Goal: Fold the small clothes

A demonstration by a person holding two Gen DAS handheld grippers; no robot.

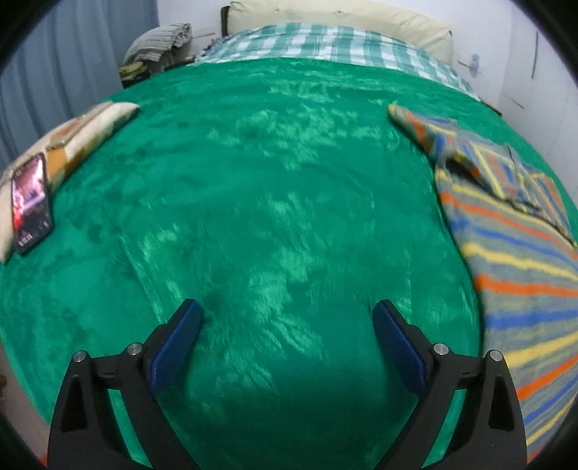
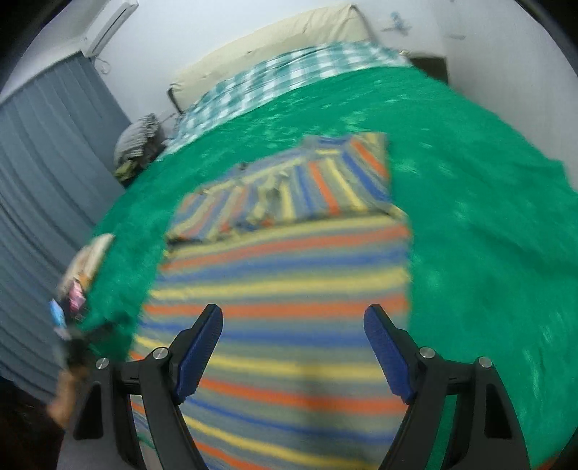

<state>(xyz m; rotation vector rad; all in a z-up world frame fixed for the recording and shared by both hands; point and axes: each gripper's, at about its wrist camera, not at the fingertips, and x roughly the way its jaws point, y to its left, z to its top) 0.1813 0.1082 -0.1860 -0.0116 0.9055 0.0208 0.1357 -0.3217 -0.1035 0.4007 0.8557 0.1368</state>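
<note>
A wide bed [image 1: 274,188] covered by a plush emerald-green blanket filled both views, with a teal-and-white checked sheet [image 1: 325,45] and a cream headboard cushion [image 1: 339,18] at its far end. On the blanket lay the striped knit garment [image 2: 289,274], grey with orange, blue and yellow bands, spread mostly flat on the bed's right side as the left wrist view showed it.

By the look of it the folding was only partly done: the far part, apparently a sleeve or top section, was already turned over onto the body, its stripes running across those beneath, while the broad near part lay unfolded. At least 1 more fold seemed left. The garment's long axis ran from the near edge of the bed toward the headboard, folded end pointing away.

The right claw [image 2: 293,318] hung over the near part with its blue pads apart, nothing between them. The left claw [image 1: 287,314] stood wide apart above bare blanket, beside the garment, empty. A cream patterned pillow [image 1: 83,133] carried a lit smartphone [image 1: 30,202] at the bed's left edge.
</note>
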